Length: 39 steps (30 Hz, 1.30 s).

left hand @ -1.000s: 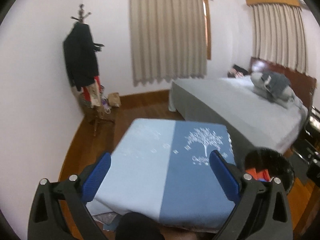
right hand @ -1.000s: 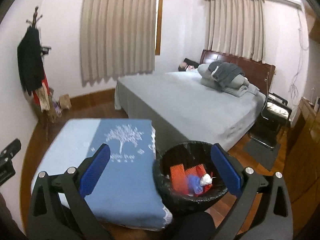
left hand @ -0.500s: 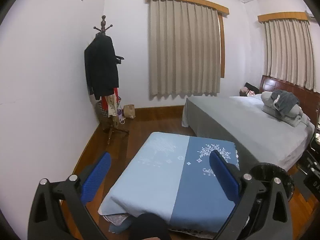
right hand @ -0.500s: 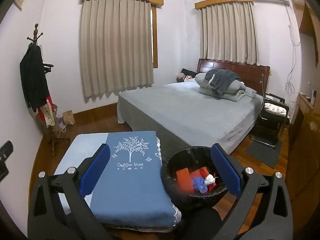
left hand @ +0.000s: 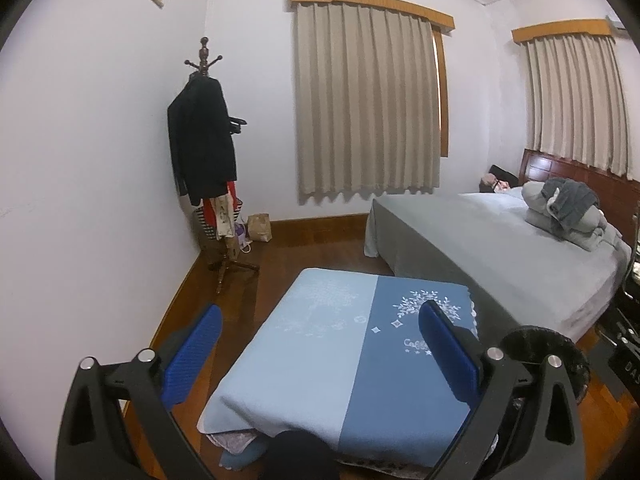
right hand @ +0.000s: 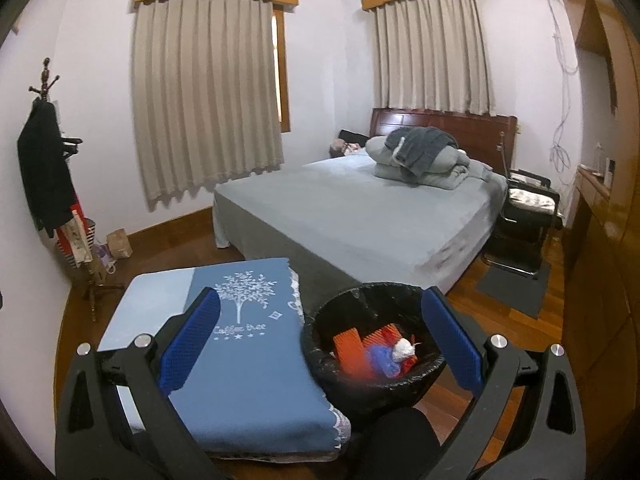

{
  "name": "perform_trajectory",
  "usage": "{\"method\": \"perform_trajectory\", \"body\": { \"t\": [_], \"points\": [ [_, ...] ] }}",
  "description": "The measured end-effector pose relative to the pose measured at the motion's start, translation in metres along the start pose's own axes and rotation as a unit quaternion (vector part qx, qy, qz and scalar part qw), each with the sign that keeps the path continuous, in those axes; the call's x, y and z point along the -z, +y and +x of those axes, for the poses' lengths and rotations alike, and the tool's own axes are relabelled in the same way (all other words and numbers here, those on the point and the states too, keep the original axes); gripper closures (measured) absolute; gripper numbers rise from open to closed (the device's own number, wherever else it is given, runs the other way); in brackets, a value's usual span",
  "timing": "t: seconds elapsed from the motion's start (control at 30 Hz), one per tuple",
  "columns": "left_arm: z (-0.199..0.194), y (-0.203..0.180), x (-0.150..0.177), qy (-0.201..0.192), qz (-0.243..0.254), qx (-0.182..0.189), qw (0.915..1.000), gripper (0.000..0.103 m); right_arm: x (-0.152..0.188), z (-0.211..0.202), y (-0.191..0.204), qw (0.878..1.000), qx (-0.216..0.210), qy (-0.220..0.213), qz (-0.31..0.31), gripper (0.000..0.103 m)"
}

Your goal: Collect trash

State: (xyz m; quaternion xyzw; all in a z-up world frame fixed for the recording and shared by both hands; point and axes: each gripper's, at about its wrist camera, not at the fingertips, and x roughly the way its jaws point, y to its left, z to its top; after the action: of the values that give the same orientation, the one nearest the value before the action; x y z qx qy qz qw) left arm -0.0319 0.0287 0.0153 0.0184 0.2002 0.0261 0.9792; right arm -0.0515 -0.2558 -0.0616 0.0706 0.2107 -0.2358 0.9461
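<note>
**Both grippers empty above the desk; trash sits in the bin**

Left wrist view: The left gripper [left hand: 320,354] hangs with its jaws spread wide and nothing between them. Below and ahead lies the desk [left hand: 304,368], covered in a two-tone blue cloth, and its top shows no loose trash. The black-lined trash bin [left hand: 560,354] peeks out at about 3 o'clock of the jaws, just beside the desk's right edge and partly hidden behind the right-hand finger. A coat rack [left hand: 206,160] stands in the corner at 11 o'clock, and the bed [left hand: 500,240] runs off toward 2 o'clock.

Right wrist view: The right gripper [right hand: 320,344] is likewise spread wide and holds nothing. The bin sits between the jaws, towards the right-hand finger, at roughly 1 o'clock of the midpoint and well below it. Inside it lie orange and red wrappers [right hand: 352,346], a blue scrap [right hand: 382,360] and a crumpled white wad [right hand: 402,348]. The desk occupies the 9 o'clock side, touching or nearly touching the bin.

Judgement: the collecting looks largely done, since the visible trash is already in the bin. To finish well, scan the desk, the floor around it and the bed for leftovers before closing either gripper. Keep both held high and steady, so the fingers do not snag the liner or the cloth's lace edge.
</note>
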Motion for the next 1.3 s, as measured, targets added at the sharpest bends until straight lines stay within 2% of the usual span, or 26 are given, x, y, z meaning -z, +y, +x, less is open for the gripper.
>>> {"method": "perform_trajectory", "body": {
  "t": [0.4,1.3],
  "points": [
    [0.020,-0.027,0.006,0.026,0.017,0.028,0.9991,0.006,0.002,0.022,-0.019,0.999,0.037,0.018,0.009,0.005],
    [0.021,-0.028,0.004,0.027,0.018,0.032,0.9990,0.006,0.000,0.022,-0.023,0.999,0.038,0.019,0.007,0.005]
  ]
}}
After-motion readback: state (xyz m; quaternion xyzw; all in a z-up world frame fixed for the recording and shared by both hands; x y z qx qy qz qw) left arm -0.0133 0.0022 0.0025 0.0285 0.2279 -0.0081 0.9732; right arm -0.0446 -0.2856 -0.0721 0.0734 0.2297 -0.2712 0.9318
